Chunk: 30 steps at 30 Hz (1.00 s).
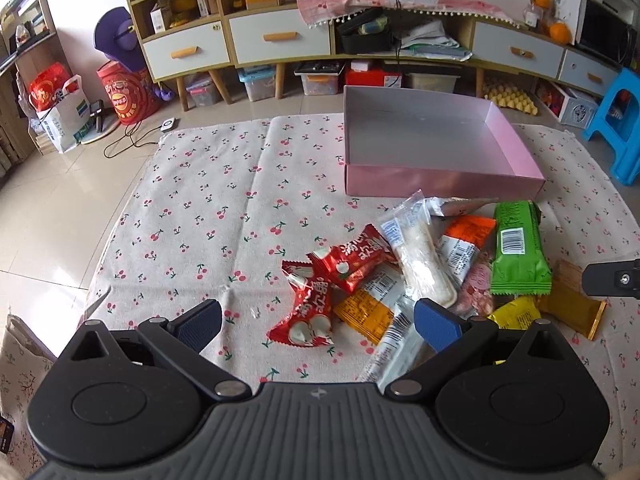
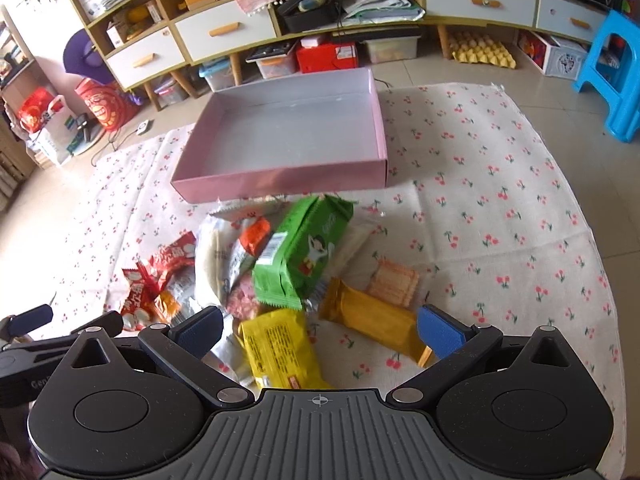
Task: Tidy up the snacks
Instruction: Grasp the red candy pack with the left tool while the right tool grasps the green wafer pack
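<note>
Lying btwn wide right gripper jaws: yellow pkt.

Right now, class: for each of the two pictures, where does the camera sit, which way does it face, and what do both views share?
Left wrist: sits on the left gripper, open above the red packets, facing the pink box; the right gripper's tip shows.
Right wrist: sits on the right gripper, open over the yellow packet, facing the same box; the left gripper shows at its left edge.
Shared: box, green packet, cherry cloth.
</note>
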Tool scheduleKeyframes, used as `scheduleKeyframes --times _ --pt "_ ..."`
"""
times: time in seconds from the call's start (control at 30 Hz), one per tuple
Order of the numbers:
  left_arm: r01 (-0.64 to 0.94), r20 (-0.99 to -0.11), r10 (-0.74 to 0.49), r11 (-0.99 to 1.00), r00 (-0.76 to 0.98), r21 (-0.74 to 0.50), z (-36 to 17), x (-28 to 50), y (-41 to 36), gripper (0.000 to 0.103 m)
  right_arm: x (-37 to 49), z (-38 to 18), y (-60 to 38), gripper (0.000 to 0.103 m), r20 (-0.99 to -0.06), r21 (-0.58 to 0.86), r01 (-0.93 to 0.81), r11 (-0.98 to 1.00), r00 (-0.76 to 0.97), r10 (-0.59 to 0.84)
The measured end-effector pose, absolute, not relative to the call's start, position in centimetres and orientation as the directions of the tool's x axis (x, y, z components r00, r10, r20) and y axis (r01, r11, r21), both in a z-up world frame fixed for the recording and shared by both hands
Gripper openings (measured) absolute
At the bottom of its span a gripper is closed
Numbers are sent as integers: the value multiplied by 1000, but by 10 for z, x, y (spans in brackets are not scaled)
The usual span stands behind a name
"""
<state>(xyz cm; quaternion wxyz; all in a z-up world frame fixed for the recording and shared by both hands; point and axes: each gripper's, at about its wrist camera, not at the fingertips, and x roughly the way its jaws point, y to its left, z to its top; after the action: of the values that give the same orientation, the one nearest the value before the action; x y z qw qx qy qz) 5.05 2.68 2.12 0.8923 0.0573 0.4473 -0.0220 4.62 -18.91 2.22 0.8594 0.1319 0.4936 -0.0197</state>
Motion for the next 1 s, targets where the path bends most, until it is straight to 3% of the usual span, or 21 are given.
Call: scheduleKeyframes --times 0.3,0.43,0.57,0.63,0.9,1.0 --pt "211 -858 -80 977 508 33 -8 103 39 78 82 -3 -208 103 -846 397 199 896 458 273" --pt "234 -850 -173 970 497 -61 -16 119 50 65 93 -25 -221 102 -803 526 243 815 457 382" --pt "324 -827 -275 938 491 -120 -22 127 46 58 108 -35 -225 97 -782 572 260 778 461 420" --pt "356 -831 -314 922 460 -151 -26 131 43 49 115 -36 -225 93 -785 564 266 781 466 408" --pt "431 -842 -300 898 448 -91 -37 141 29 45 129 -49 -211 70 -838 493 311 813 420 349" --pt "440 -844 -295 894 448 -79 -38 143 28 46 131 -50 -208 69 -851 468 318 824 415 322"
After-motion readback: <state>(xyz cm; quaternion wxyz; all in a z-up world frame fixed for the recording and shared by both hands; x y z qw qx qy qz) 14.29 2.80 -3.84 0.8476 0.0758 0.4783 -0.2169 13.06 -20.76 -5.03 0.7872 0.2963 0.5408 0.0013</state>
